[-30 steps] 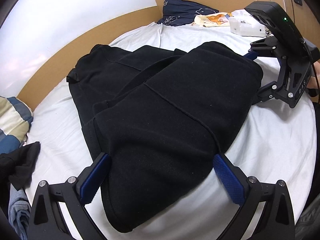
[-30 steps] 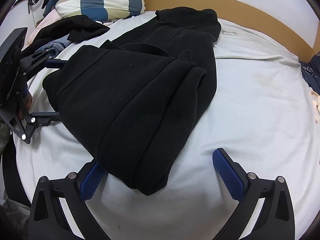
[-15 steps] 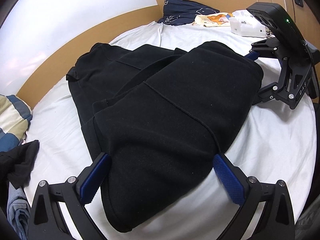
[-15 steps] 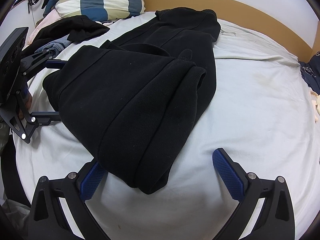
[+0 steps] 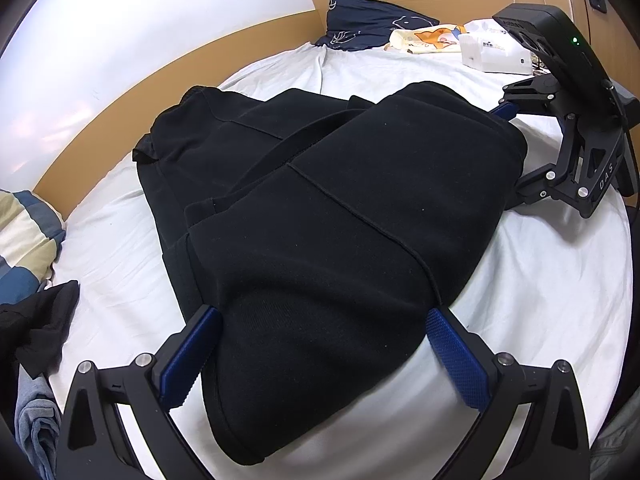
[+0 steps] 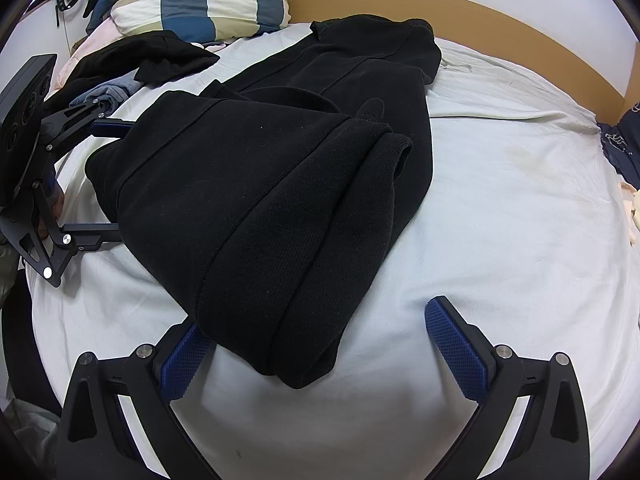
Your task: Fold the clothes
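A black sweatshirt (image 5: 320, 208) lies on the white bed sheet (image 5: 540, 300), its lower half folded up over the upper half. My left gripper (image 5: 320, 344) is open, its blue pads (image 5: 452, 352) astride one end of the fold, which bulges between them. My right gripper (image 6: 316, 344) is open too, and the fold's other end drapes over its left pad (image 6: 184, 360). Each gripper shows in the other's view: the right gripper (image 5: 516, 152) at the far end, the left gripper (image 6: 108, 176) with its fingertips hidden by the cloth. The sweatshirt (image 6: 280, 184) rests on the sheet.
A striped pillow (image 6: 208, 4) and a heap of dark and blue clothes (image 6: 140, 60) lie on one side of the bed. A navy pillow (image 5: 372, 24), a printed cloth and a white wipes pack (image 5: 496, 54) lie at the other. A wooden bed frame (image 6: 500, 24) runs along the wall.
Both grippers stay open at the two ends of the fold. The sweatshirt has not visibly shifted; only a slight drift of the left wrist view.
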`<action>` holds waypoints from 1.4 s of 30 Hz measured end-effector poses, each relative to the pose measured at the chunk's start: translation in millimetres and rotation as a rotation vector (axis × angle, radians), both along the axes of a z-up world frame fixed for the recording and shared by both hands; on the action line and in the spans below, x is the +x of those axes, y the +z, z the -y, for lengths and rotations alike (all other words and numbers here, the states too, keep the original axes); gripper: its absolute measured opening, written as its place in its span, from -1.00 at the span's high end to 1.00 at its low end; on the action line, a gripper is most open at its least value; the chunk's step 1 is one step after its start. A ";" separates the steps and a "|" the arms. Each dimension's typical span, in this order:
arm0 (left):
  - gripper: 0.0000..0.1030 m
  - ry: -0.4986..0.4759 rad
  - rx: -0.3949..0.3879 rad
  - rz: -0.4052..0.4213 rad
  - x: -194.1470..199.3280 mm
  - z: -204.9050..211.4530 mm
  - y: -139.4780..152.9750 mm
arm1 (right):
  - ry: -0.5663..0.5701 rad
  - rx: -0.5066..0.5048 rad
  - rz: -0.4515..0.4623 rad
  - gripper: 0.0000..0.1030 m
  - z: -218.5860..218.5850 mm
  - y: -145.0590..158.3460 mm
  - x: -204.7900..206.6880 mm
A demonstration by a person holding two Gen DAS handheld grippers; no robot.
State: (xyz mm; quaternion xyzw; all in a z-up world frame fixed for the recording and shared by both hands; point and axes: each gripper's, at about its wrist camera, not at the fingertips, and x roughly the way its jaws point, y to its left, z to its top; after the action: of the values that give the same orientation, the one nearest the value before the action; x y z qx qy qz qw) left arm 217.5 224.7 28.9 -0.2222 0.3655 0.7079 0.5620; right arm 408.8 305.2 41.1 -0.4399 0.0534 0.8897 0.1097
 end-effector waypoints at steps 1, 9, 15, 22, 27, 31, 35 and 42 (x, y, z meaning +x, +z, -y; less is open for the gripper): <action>-1.00 0.000 0.000 0.000 -0.1 -0.1 0.1 | 0.000 0.000 0.000 -1.00 -0.1 0.0 -0.1; -1.00 0.000 0.000 0.000 0.9 0.2 -0.1 | 0.002 0.000 0.000 -1.00 -1.2 1.2 -0.4; -1.00 0.000 0.000 0.001 0.4 0.0 -0.2 | 0.002 0.000 0.000 -1.00 -2.0 1.4 -0.1; -1.00 0.001 0.000 0.003 0.3 -0.6 -0.3 | 0.004 0.000 0.000 -1.00 -3.2 1.5 0.2; -1.00 0.002 0.000 0.003 0.8 -0.3 -0.8 | 0.004 0.000 0.000 -1.00 -3.8 1.8 0.1; -1.00 0.003 0.000 0.002 1.9 -0.4 -0.9 | 0.004 -0.001 0.000 -1.00 -4.2 3.0 0.1; -1.00 0.005 0.000 -0.001 3.4 -0.8 -1.4 | -0.002 0.001 0.001 -1.00 0.6 1.4 1.7; -1.00 0.014 0.011 -0.033 8.4 0.0 -1.2 | 0.080 0.343 -0.017 -0.95 50.6 22.0 14.4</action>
State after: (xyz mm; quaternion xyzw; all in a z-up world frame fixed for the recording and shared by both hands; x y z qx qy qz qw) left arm 225.8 224.7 27.7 -0.2102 0.3692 0.7175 0.5520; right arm 423.2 254.6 63.1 -0.4089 -0.1156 0.8932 0.1471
